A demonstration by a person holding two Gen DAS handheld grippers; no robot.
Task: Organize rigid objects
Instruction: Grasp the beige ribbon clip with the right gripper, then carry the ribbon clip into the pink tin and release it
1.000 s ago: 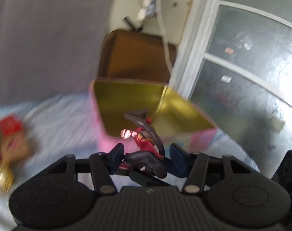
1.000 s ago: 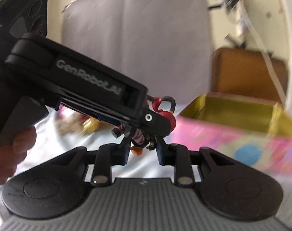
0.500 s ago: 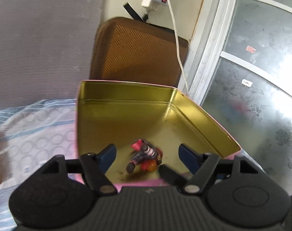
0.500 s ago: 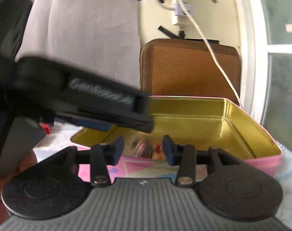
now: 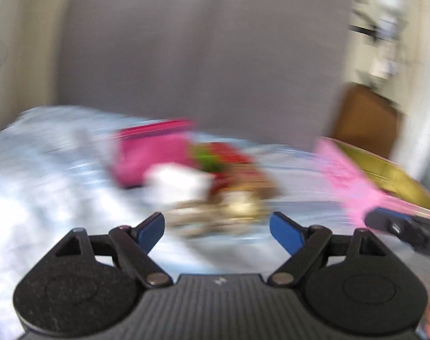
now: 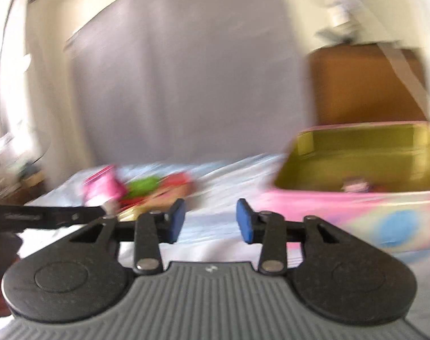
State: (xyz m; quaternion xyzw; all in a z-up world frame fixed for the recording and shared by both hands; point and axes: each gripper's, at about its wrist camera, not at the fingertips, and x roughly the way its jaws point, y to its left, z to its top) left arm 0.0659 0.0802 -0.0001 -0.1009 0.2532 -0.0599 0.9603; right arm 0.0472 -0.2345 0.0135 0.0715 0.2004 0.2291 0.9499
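Both views are smeared by motion. A bed with a pale blue patterned sheet [image 5: 39, 175] fills the lower half of the room, backed by a tall grey headboard panel [image 5: 203, 56] against cream walls, with a brown woven panel [image 6: 365, 85] at about two o'clock.

The left gripper [image 5: 217, 228] has its jaws spread wide with nothing between them; they have just been opening. Beyond it at twelve o'clock lies a blurred heap of small toys [image 5: 215, 175], pink, green, red and gold, too smeared to name singly.

The right gripper [image 6: 210, 221] stands released, its jaws partly apart and just closing, with only sheet between them. At its three o'clock sits the pink tin box [image 6: 356, 206], gold inside, with a small figurine [image 6: 356, 185] on its floor.
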